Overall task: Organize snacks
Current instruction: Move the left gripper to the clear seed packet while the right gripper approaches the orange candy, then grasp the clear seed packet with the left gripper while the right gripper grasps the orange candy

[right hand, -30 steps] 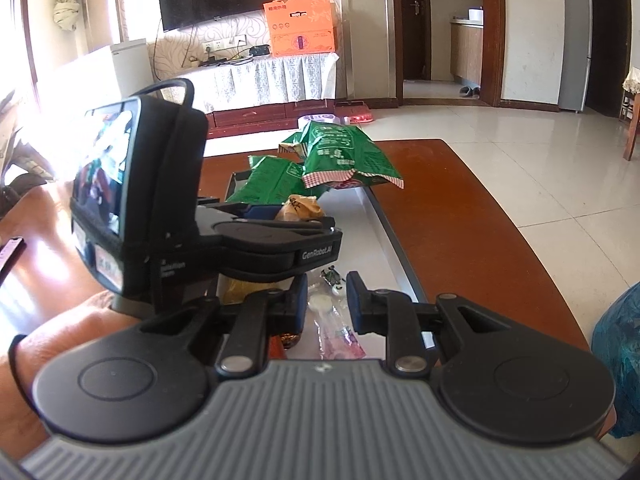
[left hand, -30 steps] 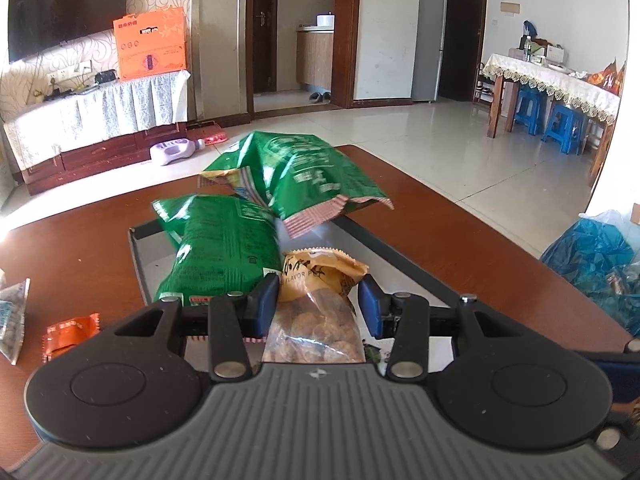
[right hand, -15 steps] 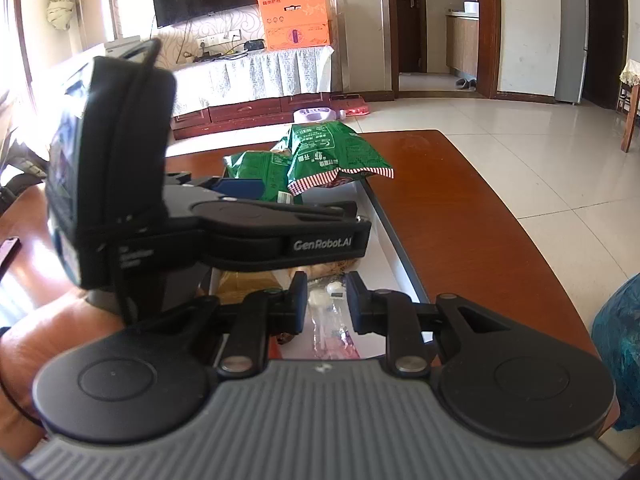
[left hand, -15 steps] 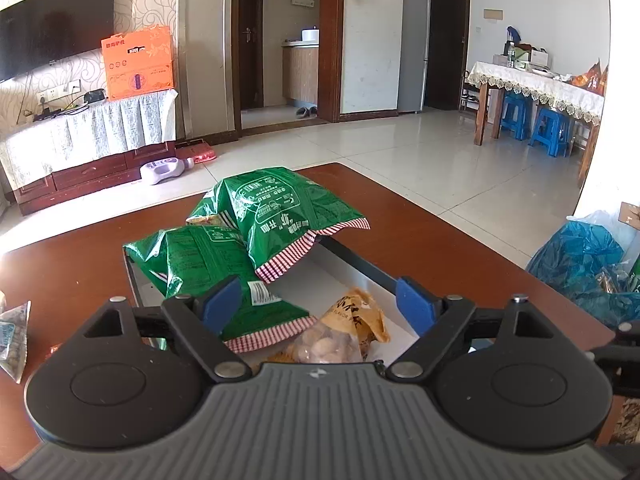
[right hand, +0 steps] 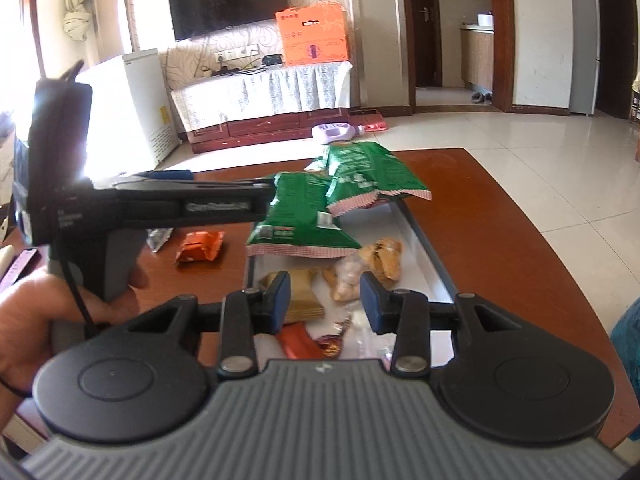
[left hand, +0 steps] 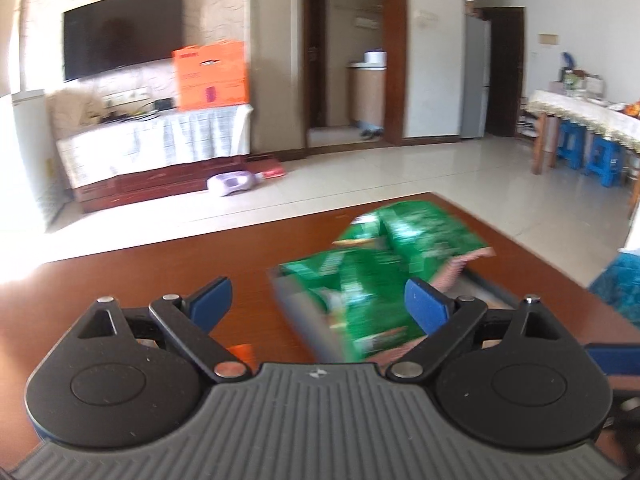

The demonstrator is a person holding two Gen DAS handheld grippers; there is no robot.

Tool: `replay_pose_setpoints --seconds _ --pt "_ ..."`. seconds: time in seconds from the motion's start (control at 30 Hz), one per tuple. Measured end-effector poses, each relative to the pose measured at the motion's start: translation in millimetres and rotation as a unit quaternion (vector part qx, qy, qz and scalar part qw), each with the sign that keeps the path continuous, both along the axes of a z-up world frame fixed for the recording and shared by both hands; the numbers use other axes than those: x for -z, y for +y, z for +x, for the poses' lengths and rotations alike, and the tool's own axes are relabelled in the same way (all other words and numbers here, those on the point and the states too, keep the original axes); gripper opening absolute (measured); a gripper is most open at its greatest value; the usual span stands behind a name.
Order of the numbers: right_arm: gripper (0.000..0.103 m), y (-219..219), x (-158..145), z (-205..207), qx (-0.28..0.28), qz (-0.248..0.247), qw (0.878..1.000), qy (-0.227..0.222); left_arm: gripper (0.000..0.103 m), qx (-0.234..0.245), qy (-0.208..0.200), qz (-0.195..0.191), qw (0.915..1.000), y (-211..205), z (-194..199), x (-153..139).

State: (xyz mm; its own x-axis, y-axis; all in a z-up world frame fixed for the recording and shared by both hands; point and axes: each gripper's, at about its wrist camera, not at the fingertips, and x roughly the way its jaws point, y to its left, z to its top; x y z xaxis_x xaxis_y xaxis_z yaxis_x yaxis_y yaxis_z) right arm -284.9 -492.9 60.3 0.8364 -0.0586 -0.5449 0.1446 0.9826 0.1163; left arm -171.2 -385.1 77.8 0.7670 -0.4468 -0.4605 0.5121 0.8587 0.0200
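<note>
My left gripper (left hand: 318,300) is opening, its blue-padded jaws standing wide with nothing between them; the view from it is blurred. At about one o'clock from it two green crinkly snack bags (left hand: 380,264) are lying overlapped on the far end of the shallow grey rectangular tray (left hand: 486,290), which is sitting on the reddish-brown wooden table (left hand: 120,280).

My right gripper (right hand: 323,300) is also opening, its jaws standing at a middling gap and pressing on nothing. Just past its fingertips, inside the tray (right hand: 432,256), a clear packet of pale round snacks with an orange printed top (right hand: 362,268) is lying at twelve o'clock, a tan wrapped bar (right hand: 304,294) at eleven, and small red and dark wrappers (right hand: 316,342) beneath the jaws. At ten o'clock an orange foil packet (right hand: 200,245) is lying on the bare table (right hand: 500,240), outside the tray. The hand (right hand: 44,316) gripping my left gripper's handle is showing at nine o'clock
</note>
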Motion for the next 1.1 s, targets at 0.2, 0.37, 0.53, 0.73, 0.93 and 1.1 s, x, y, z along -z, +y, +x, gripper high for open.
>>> replay_pose_setpoints --seconds 0.2,0.37,0.53,0.73,0.93,1.1 --pt "0.041 29 -1 11 -0.038 0.005 0.999 -0.011 0.095 -0.054 0.001 0.023 0.9983 52 24 4" --pt "0.048 58 12 30 -0.077 0.036 0.996 -0.016 0.098 -0.099 0.002 0.041 0.9942 98 41 12" --pt "0.048 85 18 45 -0.112 0.042 0.993 -0.008 0.099 -0.133 0.028 0.033 0.9901 135 75 27" --pt "0.048 96 24 49 -0.125 0.022 0.992 0.01 0.099 -0.135 0.074 0.02 0.9879 150 117 47" --pt "0.048 95 27 56 -0.127 0.027 0.991 0.018 0.099 -0.112 0.119 0.039 0.9858 143 141 76" --pt "0.048 110 34 73 -0.125 0.022 0.991 0.038 0.084 -0.106 0.096 0.042 0.9888 145 134 75"
